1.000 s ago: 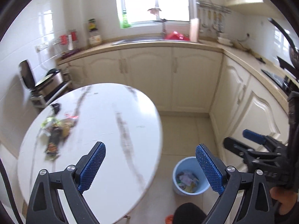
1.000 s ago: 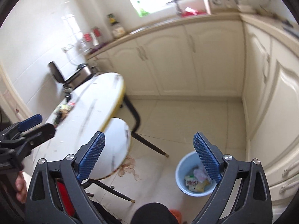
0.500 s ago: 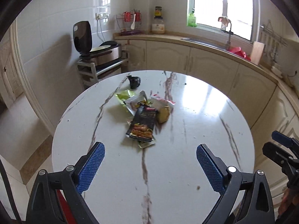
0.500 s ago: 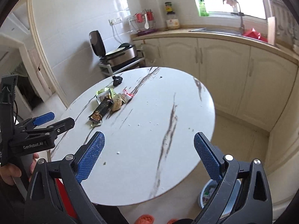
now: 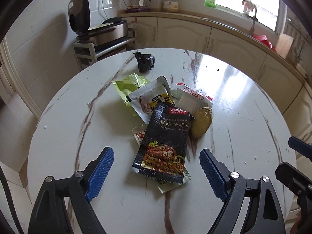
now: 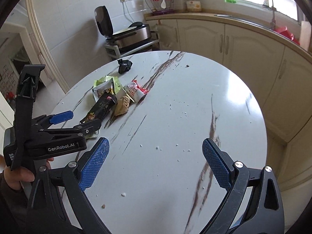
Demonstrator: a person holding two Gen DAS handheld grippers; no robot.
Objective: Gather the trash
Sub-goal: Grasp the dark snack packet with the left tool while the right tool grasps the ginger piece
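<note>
A pile of trash lies on the round marble table: a black sauce packet in front, a silver snack packet, a green wrapper, a white and red wrapper and a brown biscuit. A crumpled black bag lies farther back. My left gripper is open, just above the table with the black packet's near end between its fingers. In the right wrist view the pile is at the left and the left gripper reaches it. My right gripper is open and empty over bare table.
Crumbs dot the table. A metal rack with a black appliance stands behind the table. Cream cabinets and a counter with a sink run along the back and right.
Both grippers swung from the floor bin to the table and moved in. The left gripper has come down close to the trash pile. Both stay open.
</note>
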